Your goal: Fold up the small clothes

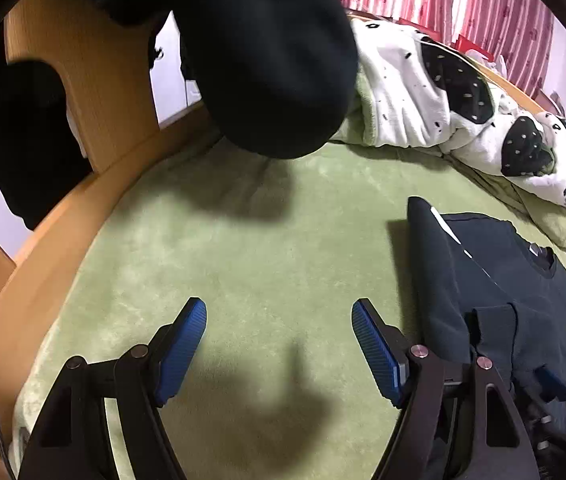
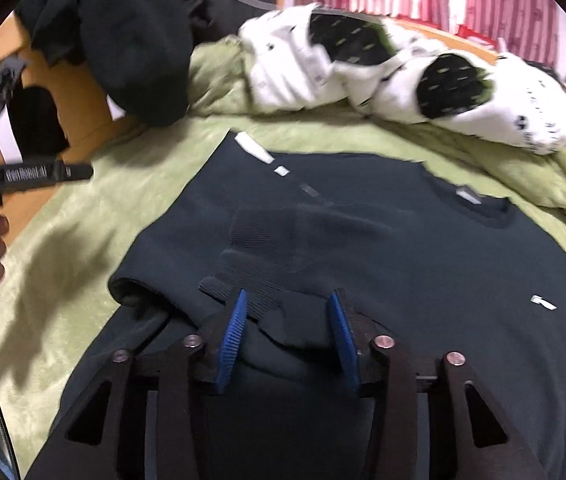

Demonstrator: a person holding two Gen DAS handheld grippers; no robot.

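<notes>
Our left tool (image 1: pixel 279 344) gapes empty over the bed (image 1: pixel 243 248); our right tool (image 2: pixel 287 332), half open, straddles the sweater's (image 2: pixel 403 248) cuff (image 2: pixel 251 280) ungripped. Closing carelessly could pinch two layers, spoiling the fold.

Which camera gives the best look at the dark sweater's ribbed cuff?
The right wrist view. The ribbed cuff lies folded across the dark sweater just ahead of the open right gripper, ribbing visible. The left wrist view shows only a small, edge-on cuff at its right side, ribbing unreadable.
</notes>
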